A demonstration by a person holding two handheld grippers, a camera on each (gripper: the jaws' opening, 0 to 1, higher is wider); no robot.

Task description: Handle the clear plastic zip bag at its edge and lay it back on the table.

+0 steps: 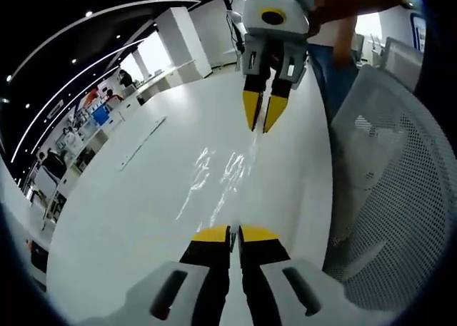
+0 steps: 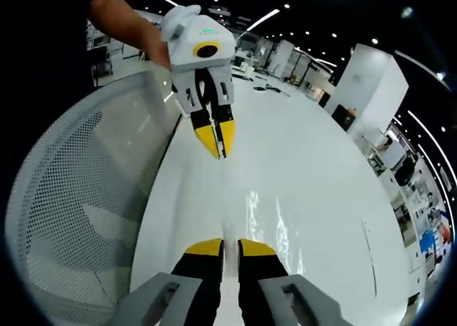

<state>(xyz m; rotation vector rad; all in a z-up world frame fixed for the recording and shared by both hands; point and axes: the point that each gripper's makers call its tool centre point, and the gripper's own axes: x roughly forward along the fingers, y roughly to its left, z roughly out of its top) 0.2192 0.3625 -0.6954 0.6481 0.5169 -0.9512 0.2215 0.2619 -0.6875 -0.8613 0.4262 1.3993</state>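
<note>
Left tongs (image 1: pixel 234 231) and right tongs (image 2: pixel 230 243) face each other, each clamped on an opposite edge of the clear bag (image 1: pixel 227 175), stretched above the white counter (image 1: pixel 128 197).

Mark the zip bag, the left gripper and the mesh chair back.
zip bag (image 1: pixel 227 175), left gripper view, crinkled middle.
left gripper (image 2: pixel 217 152), right gripper view, between yellow tips.
mesh chair back (image 2: pixel 78 197), right gripper view, mesh panel.
</note>
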